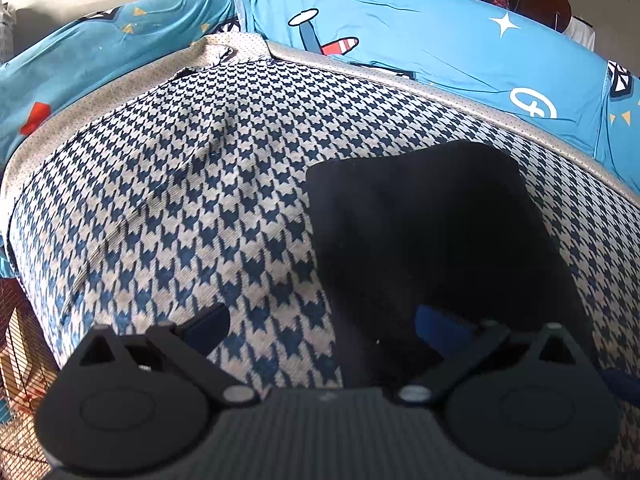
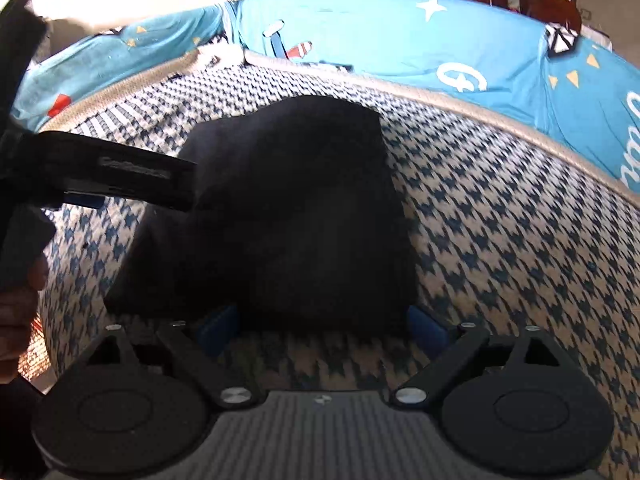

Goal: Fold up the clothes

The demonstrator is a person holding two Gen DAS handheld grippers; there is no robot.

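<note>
Left hand-held gripper (image 2: 132, 184) beside folded black garment (image 2: 288, 208), right view only

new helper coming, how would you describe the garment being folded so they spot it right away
Find the houndstooth blanket in front of the blue cartoon pillows. On it lies a folded black garment, a flat, roughly rectangular stack. It is the only plain dark thing among the patterned fabrics.

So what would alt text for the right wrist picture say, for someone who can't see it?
A folded black garment lies on a blue-and-white houndstooth blanket, just ahead of the open right gripper, which holds nothing. The left gripper reaches in from the left; a bright blue cartoon-print sheet lies behind.
</note>
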